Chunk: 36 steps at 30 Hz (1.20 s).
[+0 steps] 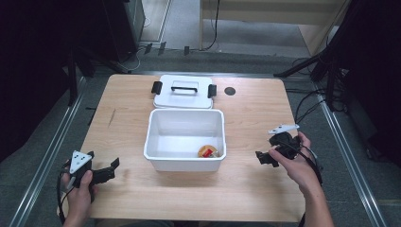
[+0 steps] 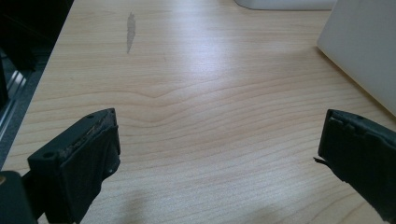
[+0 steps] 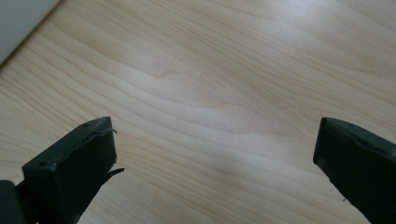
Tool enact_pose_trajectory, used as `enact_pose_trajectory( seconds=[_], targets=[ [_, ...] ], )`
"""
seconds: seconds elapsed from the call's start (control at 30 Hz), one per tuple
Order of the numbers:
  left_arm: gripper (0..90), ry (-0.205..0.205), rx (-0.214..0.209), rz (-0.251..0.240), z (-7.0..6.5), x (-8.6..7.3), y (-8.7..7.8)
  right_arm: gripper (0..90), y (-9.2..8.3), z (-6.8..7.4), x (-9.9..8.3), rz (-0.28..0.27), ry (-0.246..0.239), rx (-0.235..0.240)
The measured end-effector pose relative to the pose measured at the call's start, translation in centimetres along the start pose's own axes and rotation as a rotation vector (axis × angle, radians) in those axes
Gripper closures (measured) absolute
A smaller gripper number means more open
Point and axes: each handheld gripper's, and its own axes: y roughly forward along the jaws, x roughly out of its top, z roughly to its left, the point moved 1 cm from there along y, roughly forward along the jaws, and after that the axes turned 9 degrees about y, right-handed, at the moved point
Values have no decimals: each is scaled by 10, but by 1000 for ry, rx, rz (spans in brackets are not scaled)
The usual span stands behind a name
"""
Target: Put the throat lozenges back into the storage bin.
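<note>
At the near left, the left claw (image 1: 106,172) rests on the light wooden tabletop (image 1: 123,142) with its jaws wide and nothing between them; the left gripper view shows bare wood grain between the two black jaws. In the middle stands the white rectangular plastic box (image 1: 184,161), open. Inside it, near its right front corner, lies a small red and orange toy (image 1: 208,152). I judge that placing this toy in the box is already done. Just beyond the box lies its white flat lid with black handle and clips (image 1: 184,97), so closing the box seems to be what is left. At the right, the right claw (image 1: 265,158) is also wide and empty, near the box but apart from it. Around the tabletop I see grey floor, metal rails and dark stands with cables.
</note>
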Motion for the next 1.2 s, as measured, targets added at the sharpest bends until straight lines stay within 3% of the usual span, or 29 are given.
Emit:
enact_pose_trajectory(
  seconds=[0.33,0.77,1.2],
  targets=[
    [0,2,2,1,0,0,0,0,9,-12,-32,-42,56,-9],
    [0,1,2,0,0,0,0,0,8,-30,-71,-169,148,-27],
    [0,-4,4,0,0,0,0,0,2,-41,-104,-246,188,-27]
  ],
)
